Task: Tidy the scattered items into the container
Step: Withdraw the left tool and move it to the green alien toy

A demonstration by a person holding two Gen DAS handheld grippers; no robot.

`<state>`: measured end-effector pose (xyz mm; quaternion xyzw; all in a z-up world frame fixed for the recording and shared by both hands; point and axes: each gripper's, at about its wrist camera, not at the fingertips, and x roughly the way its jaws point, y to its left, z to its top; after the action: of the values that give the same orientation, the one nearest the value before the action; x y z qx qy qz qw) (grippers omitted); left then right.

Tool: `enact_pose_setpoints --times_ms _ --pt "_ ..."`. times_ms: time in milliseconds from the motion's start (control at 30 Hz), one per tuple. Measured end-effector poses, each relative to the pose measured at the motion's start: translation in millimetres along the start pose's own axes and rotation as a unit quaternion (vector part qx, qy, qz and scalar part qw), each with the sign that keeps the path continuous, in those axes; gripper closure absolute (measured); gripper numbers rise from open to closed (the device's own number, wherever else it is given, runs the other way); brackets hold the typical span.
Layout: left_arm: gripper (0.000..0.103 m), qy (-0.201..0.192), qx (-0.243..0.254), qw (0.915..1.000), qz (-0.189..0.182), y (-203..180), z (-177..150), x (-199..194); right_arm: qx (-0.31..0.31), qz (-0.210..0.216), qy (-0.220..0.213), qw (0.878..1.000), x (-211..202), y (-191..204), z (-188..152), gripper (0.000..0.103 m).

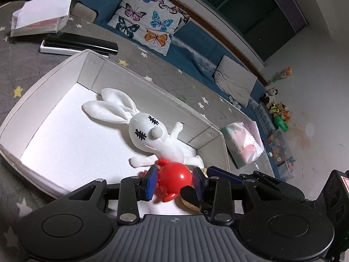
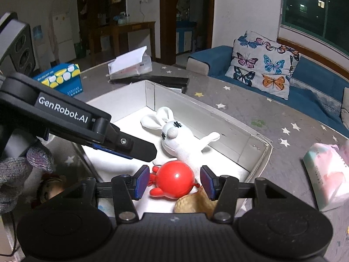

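A white cardboard box (image 1: 50, 83) holds a white plush rabbit (image 1: 152, 131) and a red round toy (image 1: 173, 178) with small feet. In the left wrist view my left gripper (image 1: 174, 182) has its blue pads on either side of the red toy, a small gap showing. A tan plush piece (image 1: 189, 204) lies under its right finger. In the right wrist view the box (image 2: 259, 159) holds the rabbit (image 2: 181, 139), the red toy (image 2: 175, 179) and the tan plush (image 2: 194, 203). My right gripper (image 2: 174, 182) is open above the red toy. The left gripper's finger (image 2: 130, 146) reaches in from the left.
A tissue pack (image 2: 329, 172) lies right of the box on the grey star-patterned cloth. A black remote (image 1: 80, 43) and an open clear case (image 1: 41, 19) sit behind the box. A blue and yellow box (image 2: 61, 78) stands far left. A butterfly cushion (image 2: 261, 63) rests on the sofa.
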<state>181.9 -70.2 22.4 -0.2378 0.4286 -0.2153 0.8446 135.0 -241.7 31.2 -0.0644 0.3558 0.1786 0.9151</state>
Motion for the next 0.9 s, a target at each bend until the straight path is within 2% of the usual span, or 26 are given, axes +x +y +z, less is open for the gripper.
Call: enact_pose_setpoints --times_ms 133,200,533,900 --pt "0.065 -0.005 0.012 0.9999 0.001 -5.6 -8.3 -8.3 0.008 -0.002 -0.014 1.0 -13.5 4.0 -5.1 0.049" --pt "0.065 -0.006 0.017 0.9998 0.003 -8.1 -12.5 -12.0 0.012 -0.003 -0.022 1.0 -20.8 6.6 -9.1 0.043" --pt "0.065 -0.02 0.046 0.9988 0.001 -18.5 -37.6 -39.0 0.038 -0.007 -0.059 0.998 -60.3 20.5 -34.7 0.041" --pt "0.065 -0.032 0.062 0.9976 0.003 -15.3 -69.7 -65.5 0.043 -0.006 -0.073 0.996 -80.3 47.5 -66.4 0.039"
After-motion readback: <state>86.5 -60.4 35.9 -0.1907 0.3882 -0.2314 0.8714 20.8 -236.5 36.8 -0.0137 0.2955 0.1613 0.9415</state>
